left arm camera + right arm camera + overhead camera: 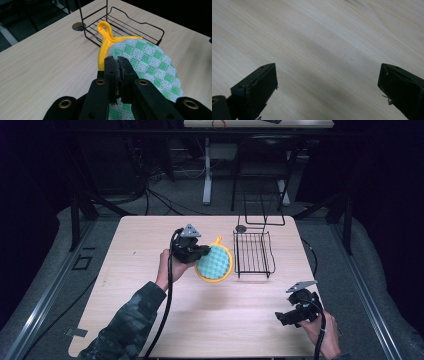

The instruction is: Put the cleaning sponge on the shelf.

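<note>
Left tool (pixel 117 72) pinched tight on rim of green-checked potholder (pixel 147 62), mid-tabletop, just beside wire rack (pixel 253 252) toward far edge. Potholder likely light, soft, floppy; yellow hanging loop (pixel 104 28) offers another hold. Right tool (pixel 327 87) gapes empty near right front corner.

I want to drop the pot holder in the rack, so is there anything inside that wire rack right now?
The wire rack looks empty: bare table shows through its bars. In the left gripper view, the pot holder, pinched by the left gripper, hides the rack's near corner.
</note>
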`<action>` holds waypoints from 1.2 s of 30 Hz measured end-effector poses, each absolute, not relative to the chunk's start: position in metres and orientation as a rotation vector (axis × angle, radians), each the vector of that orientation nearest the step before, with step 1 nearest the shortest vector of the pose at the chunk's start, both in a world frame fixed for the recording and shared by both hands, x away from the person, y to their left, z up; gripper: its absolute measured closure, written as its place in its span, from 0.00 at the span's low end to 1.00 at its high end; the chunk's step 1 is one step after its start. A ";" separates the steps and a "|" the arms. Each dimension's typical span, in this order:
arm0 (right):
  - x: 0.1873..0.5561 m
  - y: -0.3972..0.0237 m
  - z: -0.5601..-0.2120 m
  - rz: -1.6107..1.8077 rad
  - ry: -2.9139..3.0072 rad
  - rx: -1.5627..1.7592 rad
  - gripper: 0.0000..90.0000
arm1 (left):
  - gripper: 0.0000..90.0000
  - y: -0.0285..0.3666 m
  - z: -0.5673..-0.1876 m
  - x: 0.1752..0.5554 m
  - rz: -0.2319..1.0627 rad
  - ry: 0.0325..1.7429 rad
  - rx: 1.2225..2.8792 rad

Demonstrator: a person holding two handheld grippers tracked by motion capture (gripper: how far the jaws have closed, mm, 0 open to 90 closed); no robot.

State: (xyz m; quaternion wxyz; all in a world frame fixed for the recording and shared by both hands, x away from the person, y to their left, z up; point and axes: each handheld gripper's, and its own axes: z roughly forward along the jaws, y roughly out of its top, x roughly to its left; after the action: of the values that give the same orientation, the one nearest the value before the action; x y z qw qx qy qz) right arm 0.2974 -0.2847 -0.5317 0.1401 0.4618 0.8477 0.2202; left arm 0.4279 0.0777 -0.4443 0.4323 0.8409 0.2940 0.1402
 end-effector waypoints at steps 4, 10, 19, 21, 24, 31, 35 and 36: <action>0.297 -0.285 -0.532 0.633 2.450 1.332 0.02 | 0.97 0.072 -0.444 0.433 0.351 0.729 2.095; 0.297 -0.284 -0.533 0.643 2.445 1.332 0.02 | 0.97 0.062 -0.445 0.438 0.347 0.727 2.087; 0.297 -0.285 -0.532 0.644 2.453 1.337 0.02 | 0.97 0.043 -0.446 0.450 0.343 0.737 2.054; 0.297 -0.285 -0.532 0.640 2.450 1.332 0.03 | 0.97 0.040 -0.446 0.452 0.348 0.738 2.047; 0.297 -0.284 -0.532 0.639 2.452 1.332 0.03 | 0.97 0.035 -0.447 0.455 0.363 0.744 2.034; 0.297 -0.284 -0.532 0.636 2.461 1.336 0.03 | 0.97 0.025 -0.454 0.463 0.370 0.765 2.002; 0.297 -0.284 -0.532 0.643 2.464 1.339 0.03 | 0.97 0.019 -0.457 0.467 0.365 0.778 1.987; 0.297 -0.284 -0.532 0.643 2.464 1.339 0.03 | 0.97 0.019 -0.457 0.467 0.365 0.778 1.987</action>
State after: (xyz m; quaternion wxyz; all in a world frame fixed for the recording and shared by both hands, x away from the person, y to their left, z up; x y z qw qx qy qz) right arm 0.2967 -0.2844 -0.5322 0.1318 0.4613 0.8489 0.2216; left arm 0.4675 0.0194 -0.4574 0.4693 0.8105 0.3173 0.1487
